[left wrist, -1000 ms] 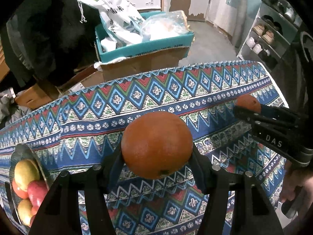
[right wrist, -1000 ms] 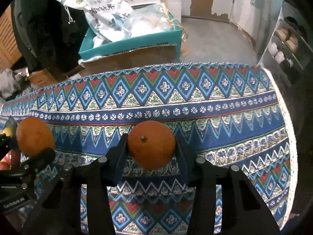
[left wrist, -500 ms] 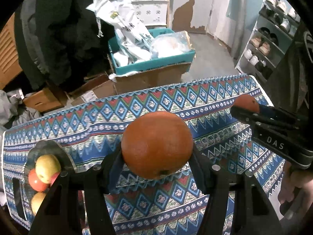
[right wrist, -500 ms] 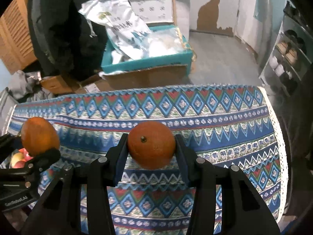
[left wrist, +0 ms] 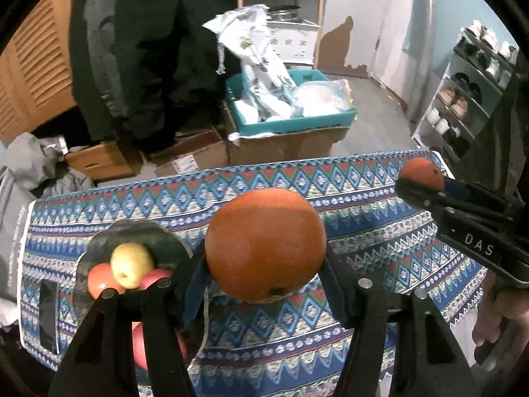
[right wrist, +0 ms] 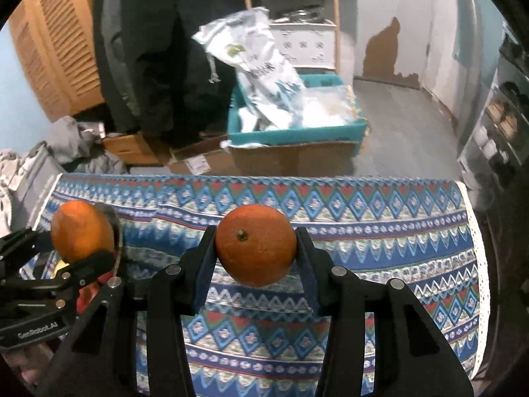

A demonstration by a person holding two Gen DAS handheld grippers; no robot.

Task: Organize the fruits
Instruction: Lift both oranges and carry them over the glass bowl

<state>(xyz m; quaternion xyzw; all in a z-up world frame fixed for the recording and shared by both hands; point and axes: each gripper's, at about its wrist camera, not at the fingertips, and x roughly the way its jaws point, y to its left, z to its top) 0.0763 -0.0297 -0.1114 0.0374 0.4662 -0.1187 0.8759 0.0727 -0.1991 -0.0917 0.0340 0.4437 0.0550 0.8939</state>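
Your left hand-held gripper [left wrist: 264, 258] is clamped on a round orange fruit [left wrist: 264, 244]; the right hand-held gripper [right wrist: 256, 253] clamps another orange [right wrist: 256, 243]. Lower the left one gently beside the apples in the dark metal plate [left wrist: 165, 236] at the worktop's left.

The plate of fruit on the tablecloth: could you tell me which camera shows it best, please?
The left wrist view: the plate shows its dark rim, a yellow apple and red fruit, partly behind the left gripper. In the right wrist view, the left gripper's orange hides nearly all of it.
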